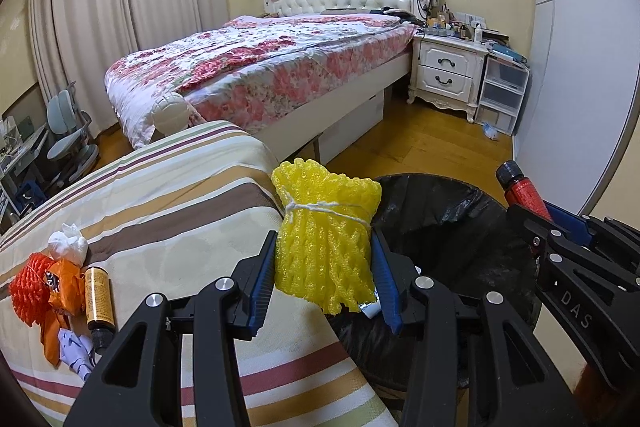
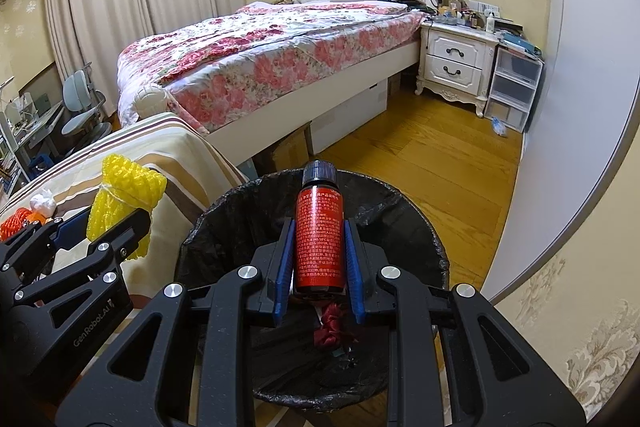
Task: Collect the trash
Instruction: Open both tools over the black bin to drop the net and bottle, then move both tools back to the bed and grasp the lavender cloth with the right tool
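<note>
My left gripper (image 1: 325,267) is shut on a yellow foam net bundle (image 1: 326,227) tied with white string, held at the left rim of the black-lined trash bin (image 1: 448,223). My right gripper (image 2: 319,259) is shut on a red bottle (image 2: 319,239) with a black cap, held over the bin (image 2: 400,211). A dark red scrap (image 2: 332,327) lies inside the bin. On the striped cloth (image 1: 160,211) lie an orange foam net (image 1: 28,291), an orange wrapper (image 1: 64,287), a gold bottle (image 1: 98,301), a white paper wad (image 1: 68,241) and a pale wrapper (image 1: 76,347).
A bed with a floral quilt (image 1: 260,67) stands behind. A white nightstand (image 1: 448,71) and plastic drawers (image 1: 504,91) stand at the far right on the wooden floor (image 1: 420,147). A grey chair (image 1: 68,131) and a desk are at the far left.
</note>
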Demonstrator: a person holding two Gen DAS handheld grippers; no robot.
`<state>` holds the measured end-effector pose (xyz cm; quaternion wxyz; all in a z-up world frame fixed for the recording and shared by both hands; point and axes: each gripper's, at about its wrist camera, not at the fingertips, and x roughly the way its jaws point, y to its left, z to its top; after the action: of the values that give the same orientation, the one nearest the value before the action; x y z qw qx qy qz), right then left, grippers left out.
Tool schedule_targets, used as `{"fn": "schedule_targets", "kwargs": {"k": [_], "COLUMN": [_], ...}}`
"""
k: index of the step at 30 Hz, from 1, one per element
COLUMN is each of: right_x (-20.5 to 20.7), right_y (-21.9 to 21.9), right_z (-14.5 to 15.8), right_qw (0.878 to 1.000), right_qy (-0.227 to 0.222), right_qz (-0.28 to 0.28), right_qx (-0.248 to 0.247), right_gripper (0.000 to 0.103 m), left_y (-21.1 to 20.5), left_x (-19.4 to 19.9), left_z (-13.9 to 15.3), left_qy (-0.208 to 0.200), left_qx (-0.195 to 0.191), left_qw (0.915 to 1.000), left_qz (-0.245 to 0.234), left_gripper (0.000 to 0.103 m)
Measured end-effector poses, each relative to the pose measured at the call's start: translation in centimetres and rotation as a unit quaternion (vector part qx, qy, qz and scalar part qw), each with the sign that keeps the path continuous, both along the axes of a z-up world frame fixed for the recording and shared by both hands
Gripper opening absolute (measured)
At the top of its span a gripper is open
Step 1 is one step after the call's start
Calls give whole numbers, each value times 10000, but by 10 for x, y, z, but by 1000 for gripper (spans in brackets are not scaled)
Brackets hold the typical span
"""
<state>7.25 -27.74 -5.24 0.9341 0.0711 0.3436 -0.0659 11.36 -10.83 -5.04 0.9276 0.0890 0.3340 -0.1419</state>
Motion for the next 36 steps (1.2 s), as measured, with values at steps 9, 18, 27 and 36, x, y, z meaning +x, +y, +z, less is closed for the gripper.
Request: {"fn": "schedule_targets", "kwargs": {"k": [9,18,27,36], "right_x": [4,-2,-13,-19], "right_y": [-7,-4,15,59], "right_z": [-6,-2,4,6], "right_qw": [9999,9999,10000,9992], "right_qy": [51,12,-25,17], "right_qz": [-68,-140,-38,386], "right_qx": [71,-52,-3,26], "right_gripper": [25,33,41,42], "left_y": [-5,7,39,100], "left_x": [4,2,-11,-33], "left_z": [-1,6,14,15], "left_qy": [20,-3,-80,-21], "left_qx": [49,-73,21,35], "left_qw": [10000,9997,9983,9942], "left_qz": [-17,234,574,1073], "left_gripper": [60,76,76,76]}}
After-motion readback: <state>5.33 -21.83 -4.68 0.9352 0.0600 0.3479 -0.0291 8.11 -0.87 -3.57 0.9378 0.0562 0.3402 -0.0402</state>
